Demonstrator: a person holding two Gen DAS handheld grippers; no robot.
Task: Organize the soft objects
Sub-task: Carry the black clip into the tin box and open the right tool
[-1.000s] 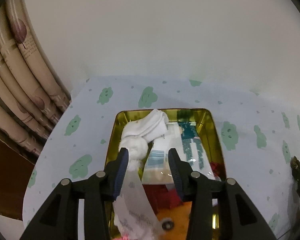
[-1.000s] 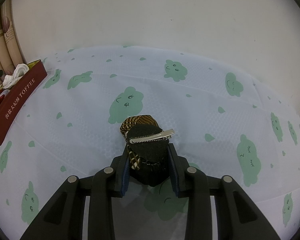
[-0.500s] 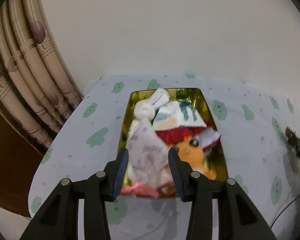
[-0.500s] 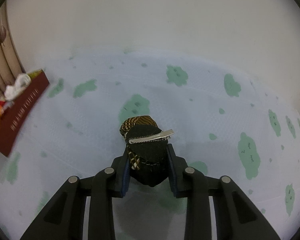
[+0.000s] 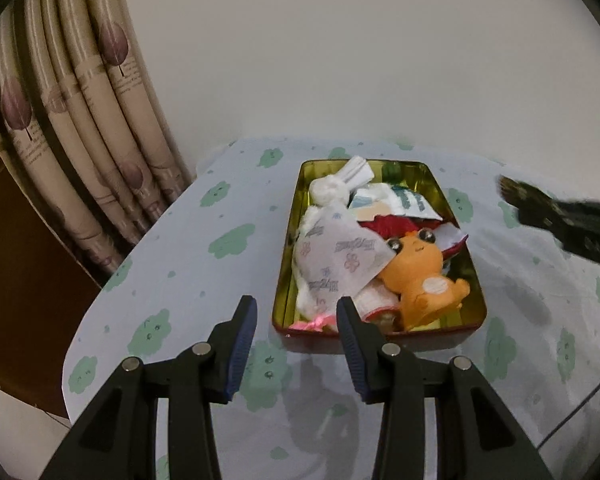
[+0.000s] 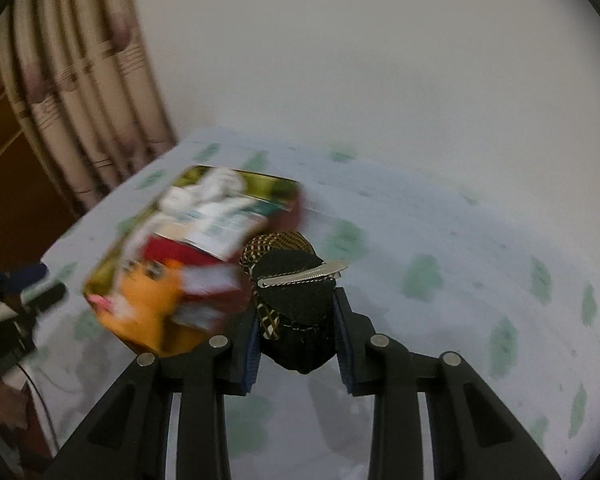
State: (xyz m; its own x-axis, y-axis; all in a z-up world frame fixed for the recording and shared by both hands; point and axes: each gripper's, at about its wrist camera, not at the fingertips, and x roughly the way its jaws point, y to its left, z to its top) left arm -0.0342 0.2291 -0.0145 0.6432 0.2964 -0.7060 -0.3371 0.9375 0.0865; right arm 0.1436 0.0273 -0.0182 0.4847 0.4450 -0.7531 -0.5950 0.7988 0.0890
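Cloud-print tablecloth; right hand-held gripper clamping black fabric hair clip, left hand-held gripper agape near gold-lined rectangular tin.

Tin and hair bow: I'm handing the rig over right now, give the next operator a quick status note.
Left tongs: open, empty, hovering just short of the tin's near edge.
Right tongs: shut on the dark hair bow with its metal clip, in the air beside the tin; that view is blurred.
In the tin: orange plush, tissue pack, white socks, other soft bits. It looks fairly full.
Done: those items are in.
Left: place the bow in the tin, probably in the far right corner, and open the right tongs.
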